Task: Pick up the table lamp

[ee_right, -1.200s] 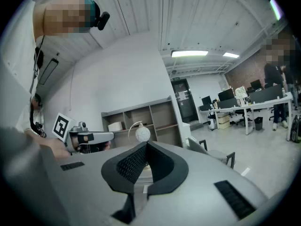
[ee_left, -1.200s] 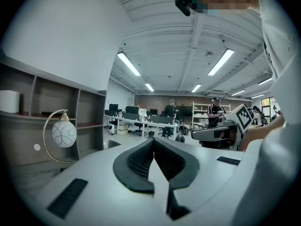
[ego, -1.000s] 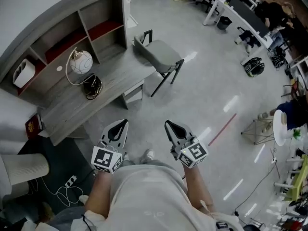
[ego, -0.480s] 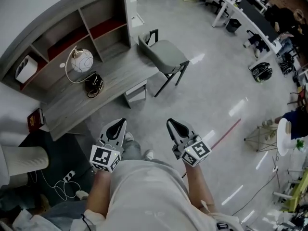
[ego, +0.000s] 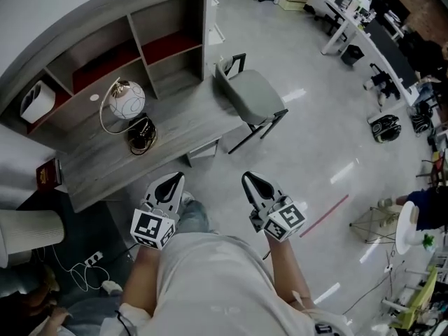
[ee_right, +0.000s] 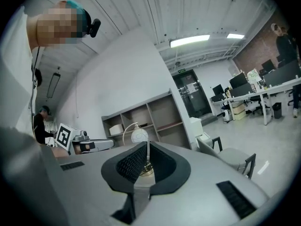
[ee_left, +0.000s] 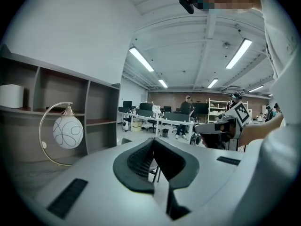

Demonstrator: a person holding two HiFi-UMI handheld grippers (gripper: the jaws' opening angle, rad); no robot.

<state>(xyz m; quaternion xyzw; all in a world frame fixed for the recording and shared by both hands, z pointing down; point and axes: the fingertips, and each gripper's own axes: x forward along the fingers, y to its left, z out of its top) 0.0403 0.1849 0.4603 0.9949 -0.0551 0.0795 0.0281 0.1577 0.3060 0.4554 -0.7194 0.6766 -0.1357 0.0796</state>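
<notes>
While the table lamp [ego: 129,98] stood on the grey desk surface [ego: 189,120] at the upper left of the head view, both grippers were held low, close to the person's body and well apart from the lamp. This posture was judged to be a carrying position for the approach, with the reach not yet under way. The lamp's white globe hung inside a metal hoop just in front of the open shelf unit [ego: 168,26]. A black object [ego: 142,136] lay just beside the hoop; its nature could not be determined. A grey chair [ego: 253,95] stood at the right end of the surface.

The left gripper [ego: 170,187] had its fingers [ee_left: 136,160] fully closed with nothing between them. In the left gripper view the lamp [ee_left: 67,132] sat left of the finger line. The right gripper [ego: 256,186] was likewise closed and empty. In the right gripper view the lamp [ee_right: 139,136] lay directly beyond the fingertips, though far off. The fingers would have to open before any grasp.
</notes>
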